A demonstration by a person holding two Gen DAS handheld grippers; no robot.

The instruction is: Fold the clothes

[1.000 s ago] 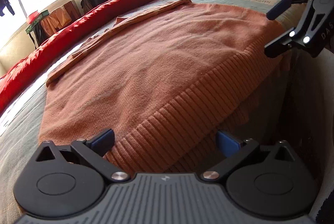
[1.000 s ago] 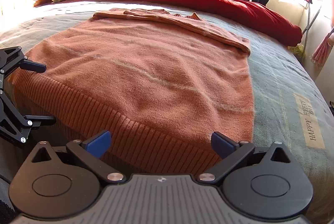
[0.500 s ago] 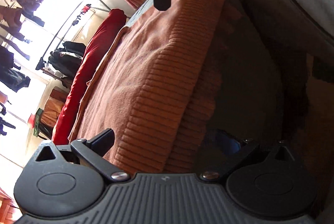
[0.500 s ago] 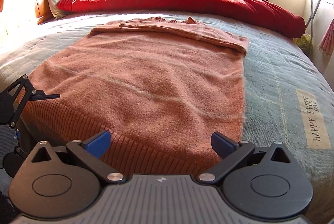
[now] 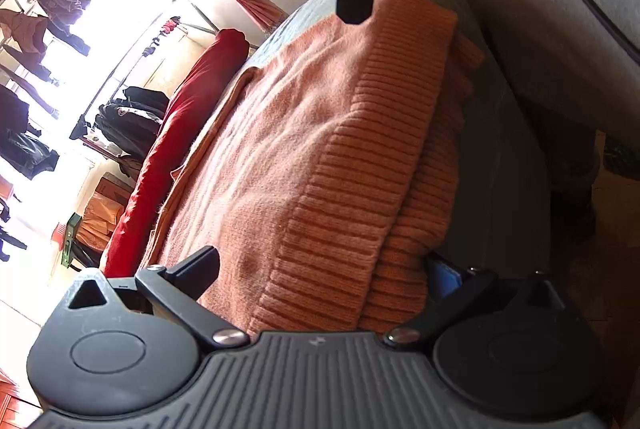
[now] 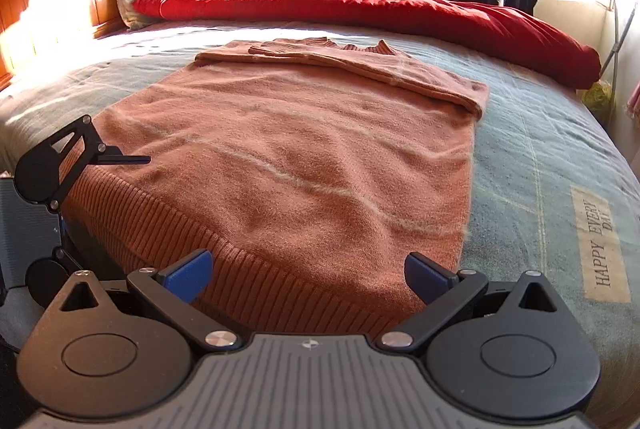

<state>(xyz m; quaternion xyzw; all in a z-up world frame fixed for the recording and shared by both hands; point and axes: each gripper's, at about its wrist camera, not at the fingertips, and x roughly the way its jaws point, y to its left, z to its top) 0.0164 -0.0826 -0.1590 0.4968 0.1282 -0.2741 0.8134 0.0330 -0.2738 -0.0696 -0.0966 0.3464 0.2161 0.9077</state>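
While the orange knitted sweater (image 6: 304, 165) lies spread flat on the bed (image 6: 540, 165), its sleeves are already folded across the chest near the collar, so the narrowing part looks done and the fold of the body from hem to collar is what remains. Both grippers sit at the ribbed hem (image 5: 352, 189), which hangs over the bed's near edge. The left gripper (image 5: 320, 273) has its fingers apart, straddling the hem's corner, one above and one below the fabric; the right gripper (image 6: 308, 273) also has its fingers apart, over the hem. Compared with a second ago, the left gripper has rolled onto its side and closed in on the hem, while the right has barely shifted.
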